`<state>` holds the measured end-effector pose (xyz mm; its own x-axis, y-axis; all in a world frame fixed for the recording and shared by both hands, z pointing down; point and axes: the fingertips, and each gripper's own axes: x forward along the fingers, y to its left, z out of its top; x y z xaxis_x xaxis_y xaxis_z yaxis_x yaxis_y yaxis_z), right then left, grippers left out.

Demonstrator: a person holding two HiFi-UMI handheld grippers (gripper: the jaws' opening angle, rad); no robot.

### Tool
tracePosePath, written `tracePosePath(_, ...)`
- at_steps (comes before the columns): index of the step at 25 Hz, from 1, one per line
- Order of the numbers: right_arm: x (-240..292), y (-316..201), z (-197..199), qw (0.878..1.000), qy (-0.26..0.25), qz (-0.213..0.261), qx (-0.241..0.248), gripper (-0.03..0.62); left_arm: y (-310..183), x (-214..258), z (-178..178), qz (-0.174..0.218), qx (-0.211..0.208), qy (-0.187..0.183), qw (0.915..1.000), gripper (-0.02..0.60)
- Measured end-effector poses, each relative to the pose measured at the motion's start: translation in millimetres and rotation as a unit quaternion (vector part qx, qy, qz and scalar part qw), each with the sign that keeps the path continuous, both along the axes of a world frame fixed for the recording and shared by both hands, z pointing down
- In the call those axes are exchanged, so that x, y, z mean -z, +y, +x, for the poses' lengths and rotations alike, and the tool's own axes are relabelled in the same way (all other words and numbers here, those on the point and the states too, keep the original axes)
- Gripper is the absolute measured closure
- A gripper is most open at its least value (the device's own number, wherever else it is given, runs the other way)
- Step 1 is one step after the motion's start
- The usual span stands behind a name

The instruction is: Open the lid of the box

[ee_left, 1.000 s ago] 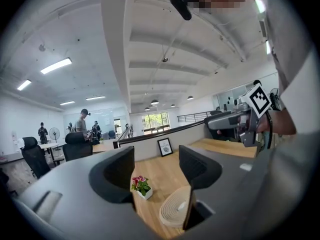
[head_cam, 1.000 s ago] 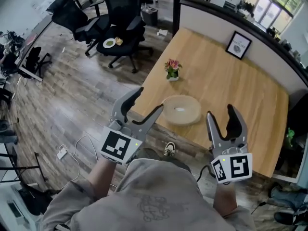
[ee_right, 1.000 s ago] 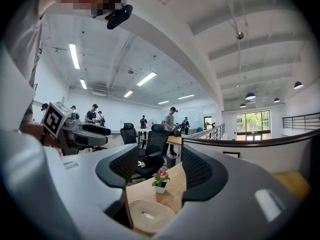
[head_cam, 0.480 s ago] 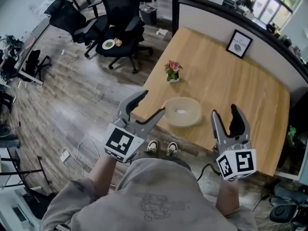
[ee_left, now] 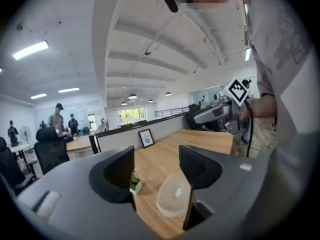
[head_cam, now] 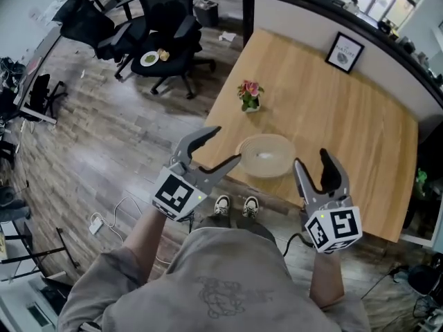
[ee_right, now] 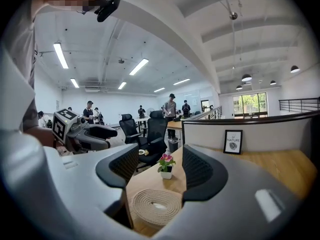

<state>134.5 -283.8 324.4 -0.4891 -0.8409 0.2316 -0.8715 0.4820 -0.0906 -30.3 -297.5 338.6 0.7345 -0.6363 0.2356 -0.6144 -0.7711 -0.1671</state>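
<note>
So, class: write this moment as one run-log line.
stage: before grasp | left gripper: open, empty | right gripper: open, empty | box: closed, untouched, on table

In the head view, the wooden table (head_cam: 325,116) is mostly bare across the centre and right. The round woven box (head_cam: 265,155) sits at its near edge with free room on every side. The left gripper (head_cam: 225,144) to its left and the right gripper (head_cam: 312,159) to its lower right both hang clear, jaws apart and empty. A flower pot (head_cam: 249,97) stands apart, above and to the left of the box. A framed picture (head_cam: 345,52) by the partition (head_cam: 304,9) at upper right is well away.
</note>
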Motion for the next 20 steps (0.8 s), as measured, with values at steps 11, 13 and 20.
tracePosePath(11,-83,-17,-48,0.995,0.005,-0.086,0.042,0.335,-24,-111,-13,-0.045,-0.083,-0.04,0.9948,0.249)
tracePosePath(13,-102,-18,-57,0.993,0.018,-0.101,0.053,0.335,-22,-141,-14,-0.055,-0.099,-0.061,0.9917,0.204)
tracePosePath(20,-155,-19,-76,0.985,0.066,-0.146,0.07,0.335,-18,-223,-15,-0.092,-0.129,-0.102,0.9821,0.202)
